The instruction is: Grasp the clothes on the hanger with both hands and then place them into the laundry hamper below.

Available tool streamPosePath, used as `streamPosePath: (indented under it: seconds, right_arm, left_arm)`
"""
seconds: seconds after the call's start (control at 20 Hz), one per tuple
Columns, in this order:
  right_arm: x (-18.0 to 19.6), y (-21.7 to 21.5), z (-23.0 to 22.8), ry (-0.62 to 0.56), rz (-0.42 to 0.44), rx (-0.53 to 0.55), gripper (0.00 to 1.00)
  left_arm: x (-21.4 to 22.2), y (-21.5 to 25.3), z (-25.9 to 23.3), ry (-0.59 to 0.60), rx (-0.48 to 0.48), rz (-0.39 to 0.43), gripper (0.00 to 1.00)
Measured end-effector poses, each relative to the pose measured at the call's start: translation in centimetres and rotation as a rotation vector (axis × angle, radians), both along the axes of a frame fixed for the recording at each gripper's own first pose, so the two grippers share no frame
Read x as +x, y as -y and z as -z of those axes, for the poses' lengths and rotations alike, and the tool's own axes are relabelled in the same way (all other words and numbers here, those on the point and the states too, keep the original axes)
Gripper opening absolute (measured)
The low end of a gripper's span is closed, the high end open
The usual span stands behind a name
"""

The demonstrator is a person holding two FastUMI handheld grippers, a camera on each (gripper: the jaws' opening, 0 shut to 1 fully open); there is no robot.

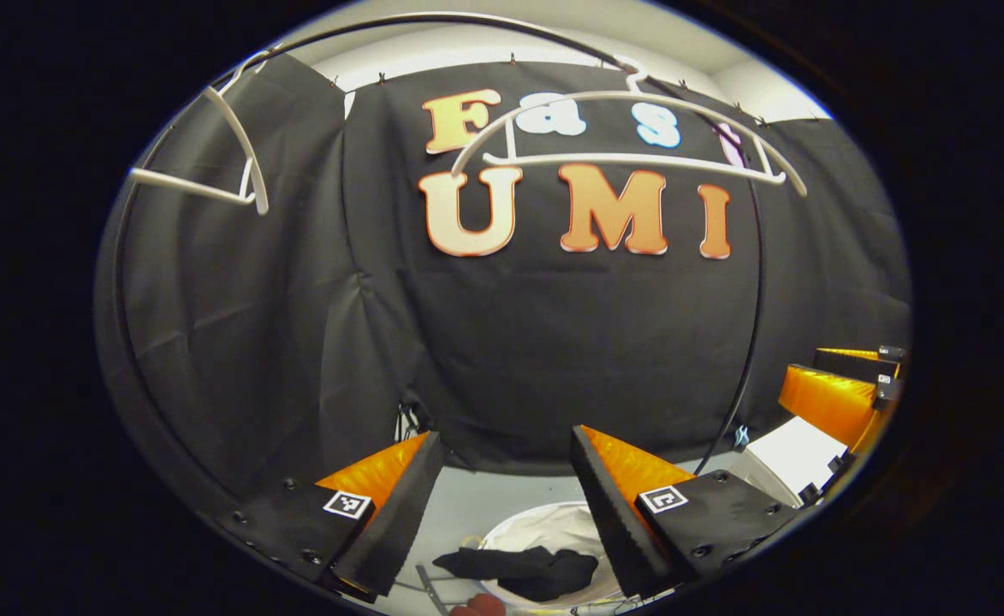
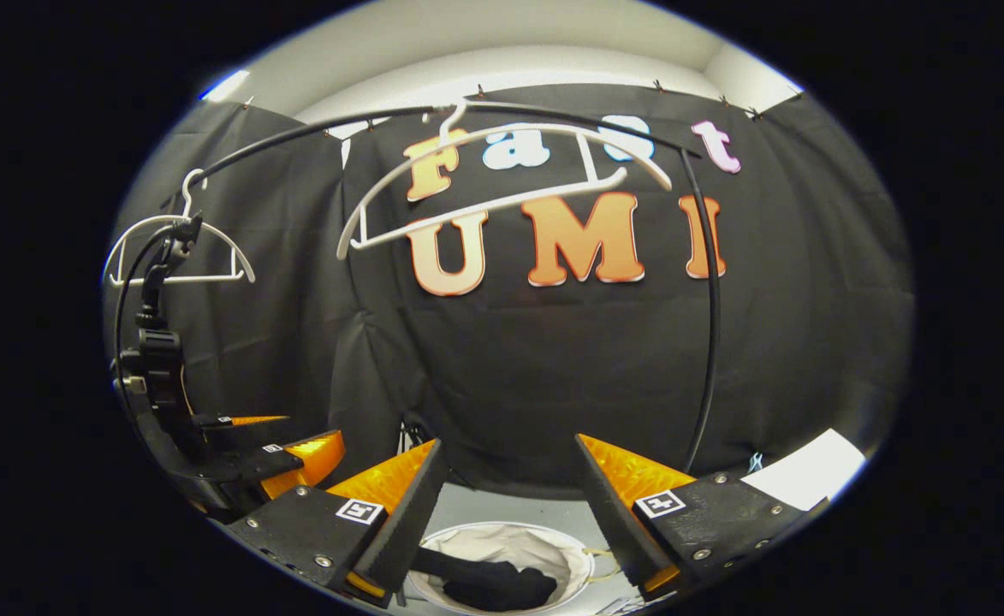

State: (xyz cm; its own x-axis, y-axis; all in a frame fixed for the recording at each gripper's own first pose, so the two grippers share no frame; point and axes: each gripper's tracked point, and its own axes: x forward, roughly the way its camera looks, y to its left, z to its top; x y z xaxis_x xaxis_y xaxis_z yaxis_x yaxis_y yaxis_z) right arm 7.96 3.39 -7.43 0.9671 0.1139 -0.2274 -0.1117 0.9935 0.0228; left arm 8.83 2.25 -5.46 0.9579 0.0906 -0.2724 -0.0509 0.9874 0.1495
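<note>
Left gripper view: black rail (image 1: 433, 19) arcs across the top, two bare white hangers on it, one central (image 1: 630, 128), one far left (image 1: 236, 145). Below, round white laundry hamper (image 1: 544, 526) on the floor, dark clothes (image 1: 523, 569) lying inside it. Left gripper (image 1: 506, 513) above the hamper, fingers spread wide, nothing between them. Other gripper's orange fingers at the right edge (image 1: 835, 398).

Right gripper view: same rail (image 2: 467, 111), central hanger (image 2: 502, 171) tilted, second hanger (image 2: 178, 248) far left. Hamper (image 2: 510, 543) below with clothes (image 2: 489, 586) inside. Right gripper (image 2: 510, 505) spread apart, empty. Left gripper (image 2: 245, 453) at lower left, just beside the right one.
</note>
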Motion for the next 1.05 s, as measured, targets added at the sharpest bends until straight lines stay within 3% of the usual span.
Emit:
streamPosePath:
  seconds: [0.25,0.55,1.05]
  right_arm:
    - [-0.7,0.3,-6.1,0.124,0.026,0.03,0.92]
    - [-1.1,1.6,-11.5,0.228,0.05,0.03,0.91]
    - [-2.1,3.6,-12.4,0.253,0.109,0.005,0.91]
  left_arm:
    - [-0.9,2.1,-5.9,0.14,-0.034,0.046,0.98]
    - [-2.4,3.1,-8.5,0.232,-0.06,0.082,0.97]
    - [-3.5,4.3,-10.4,0.288,-0.092,0.112,0.99]
